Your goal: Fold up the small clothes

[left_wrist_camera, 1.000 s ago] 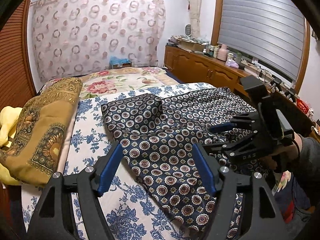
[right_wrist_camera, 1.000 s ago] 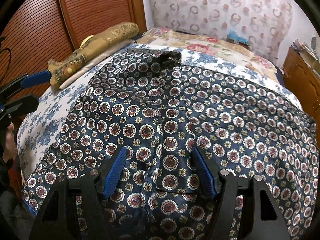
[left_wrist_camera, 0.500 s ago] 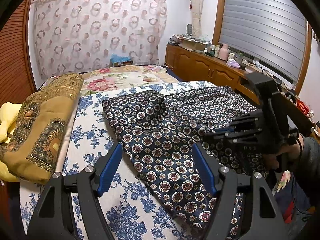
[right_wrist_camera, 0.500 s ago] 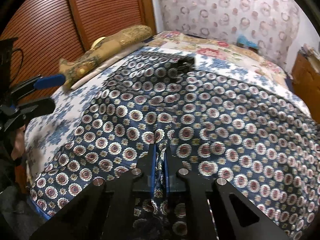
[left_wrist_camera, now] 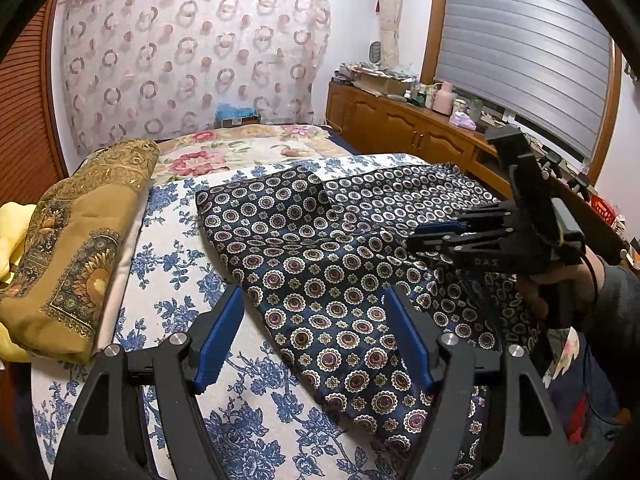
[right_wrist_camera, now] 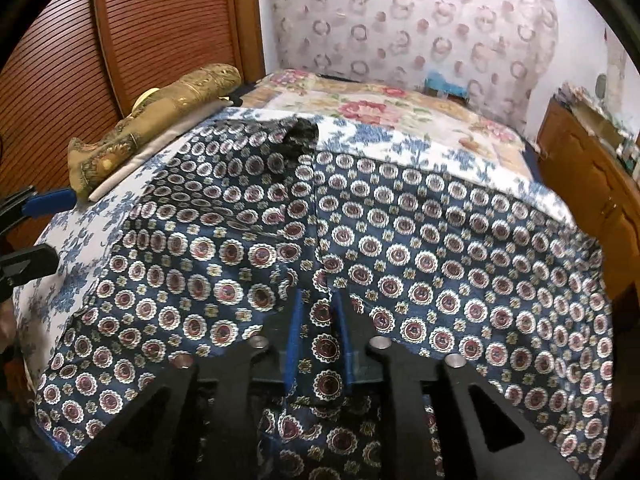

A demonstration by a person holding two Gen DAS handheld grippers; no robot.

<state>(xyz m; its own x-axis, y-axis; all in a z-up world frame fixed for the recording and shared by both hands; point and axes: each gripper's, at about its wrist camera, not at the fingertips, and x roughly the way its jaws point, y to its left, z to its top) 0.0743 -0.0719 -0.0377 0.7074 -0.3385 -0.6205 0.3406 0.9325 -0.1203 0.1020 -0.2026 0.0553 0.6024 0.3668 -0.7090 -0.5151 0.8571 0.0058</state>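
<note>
Patterned navy garment (left_wrist_camera: 320, 264) on bed (left_wrist_camera: 168, 240): thin, limp, probably slippery. Right gripper (right_wrist_camera: 318, 320) pinching fabric ridge; left gripper (left_wrist_camera: 316, 336) open, unloaded. Best gripped at edges.

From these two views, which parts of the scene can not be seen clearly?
- Left wrist view: the right gripper covers the cloth it pinches, and the near hem of the patterned garment lies behind the left gripper.
- Right wrist view: the garment's lower edge is cut off by the picture and the gripper body.
- Left wrist view: items on the sideboard are too small to name.
</note>
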